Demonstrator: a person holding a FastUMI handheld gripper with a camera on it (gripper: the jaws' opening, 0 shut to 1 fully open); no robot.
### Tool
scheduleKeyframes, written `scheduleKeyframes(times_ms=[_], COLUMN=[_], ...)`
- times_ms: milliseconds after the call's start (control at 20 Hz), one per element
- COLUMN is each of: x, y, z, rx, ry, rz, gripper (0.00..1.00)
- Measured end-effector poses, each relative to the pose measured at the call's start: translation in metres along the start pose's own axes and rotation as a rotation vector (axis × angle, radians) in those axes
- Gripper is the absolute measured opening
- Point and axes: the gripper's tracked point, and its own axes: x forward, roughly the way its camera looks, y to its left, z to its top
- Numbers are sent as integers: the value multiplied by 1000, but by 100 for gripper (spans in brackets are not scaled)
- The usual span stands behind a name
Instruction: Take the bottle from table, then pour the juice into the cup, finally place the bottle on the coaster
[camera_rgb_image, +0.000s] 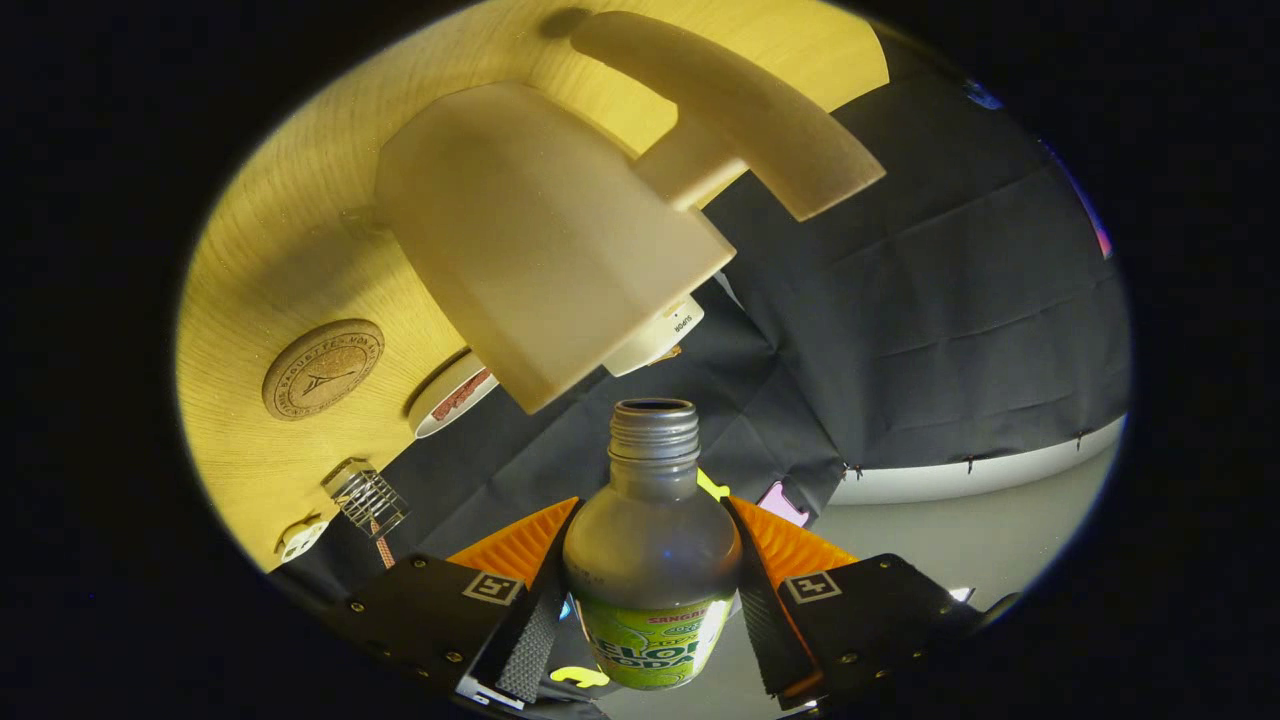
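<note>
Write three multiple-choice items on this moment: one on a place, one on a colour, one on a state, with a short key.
1. Where is the grey bottle with the green label?
A. On the round cork coaster
B. Between the tool's fingers
C. Inside the cream mug

2. What colour is the wooden table?
A. Yellowish
B. Blue
C. White

3. How is the bottle's threaded mouth?
A. Capped
B. Uncapped
C. Corked

Key: 1 B, both fingers of the tool press its sides. 2 A, the wood grain around the round cork coaster looks yellow. 3 B, the open neck points at the cream mug.
</note>
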Motion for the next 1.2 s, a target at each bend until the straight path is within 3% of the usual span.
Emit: scheduleKeyframes(times_ms=[800,1200], x=[-1,-4], y=[2,13], z=[7,-2], rx=[41,213], ry=[-15,18], rz=[3,66], gripper=[79,79])
